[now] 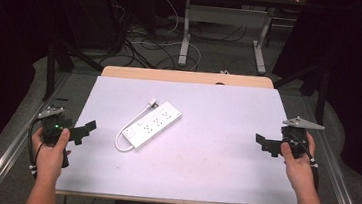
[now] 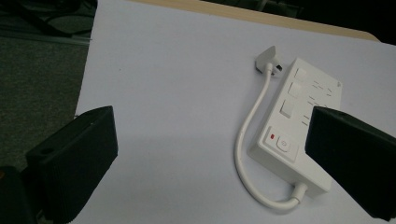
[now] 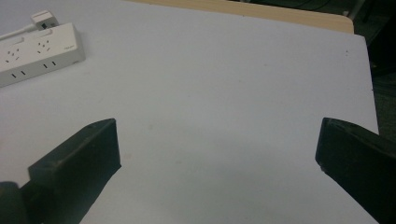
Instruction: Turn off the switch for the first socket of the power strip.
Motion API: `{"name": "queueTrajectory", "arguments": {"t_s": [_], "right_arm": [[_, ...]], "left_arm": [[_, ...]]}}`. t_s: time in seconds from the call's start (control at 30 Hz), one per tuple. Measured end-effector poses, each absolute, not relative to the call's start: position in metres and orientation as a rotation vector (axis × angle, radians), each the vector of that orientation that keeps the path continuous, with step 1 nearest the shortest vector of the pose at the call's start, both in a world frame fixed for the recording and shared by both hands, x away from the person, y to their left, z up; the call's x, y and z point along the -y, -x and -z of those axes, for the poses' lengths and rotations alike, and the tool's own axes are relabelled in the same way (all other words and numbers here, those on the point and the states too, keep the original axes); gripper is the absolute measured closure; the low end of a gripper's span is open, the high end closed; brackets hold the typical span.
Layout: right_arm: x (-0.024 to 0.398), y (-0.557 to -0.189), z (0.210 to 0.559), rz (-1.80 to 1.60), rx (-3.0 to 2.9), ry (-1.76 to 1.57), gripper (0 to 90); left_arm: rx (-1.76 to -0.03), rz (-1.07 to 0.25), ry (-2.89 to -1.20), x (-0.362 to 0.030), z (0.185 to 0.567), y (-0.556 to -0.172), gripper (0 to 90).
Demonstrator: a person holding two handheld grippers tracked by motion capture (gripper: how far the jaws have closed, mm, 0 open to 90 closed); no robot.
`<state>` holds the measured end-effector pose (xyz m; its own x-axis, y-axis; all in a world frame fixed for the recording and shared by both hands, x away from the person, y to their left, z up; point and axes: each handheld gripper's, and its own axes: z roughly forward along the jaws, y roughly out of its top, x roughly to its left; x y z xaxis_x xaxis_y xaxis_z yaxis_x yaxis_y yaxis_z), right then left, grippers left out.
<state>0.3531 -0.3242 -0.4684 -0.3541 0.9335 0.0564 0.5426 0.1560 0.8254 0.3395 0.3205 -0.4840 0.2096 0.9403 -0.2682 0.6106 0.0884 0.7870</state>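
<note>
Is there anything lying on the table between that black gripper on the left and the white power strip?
Nothing: in the high view, bare white tabletop separates the left gripper from the power strip.

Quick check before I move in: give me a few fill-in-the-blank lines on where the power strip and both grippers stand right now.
1. The white power strip lies nearer the ____ gripper.
2. The jaws of both that gripper and the right gripper stand ____.
3. The strip's short cord ends in a white ____ lying beside the strip's far end.
4. Next to the strip's power button sits a small ____ indicator.

Missing words: left; open; plug; red
</note>
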Motion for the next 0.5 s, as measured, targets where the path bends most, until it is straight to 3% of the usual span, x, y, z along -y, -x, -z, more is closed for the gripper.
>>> {"name": "queueTrajectory", "arguments": {"t_s": [0.5], "right_arm": [[0.3248,-0.355,0.4724,-1.089,-1.972,-1.403,0.0]], "left_arm": [[-1.493,-0.482,-1.611,-0.3207,0.4841,-0.3399,2.4]]}}
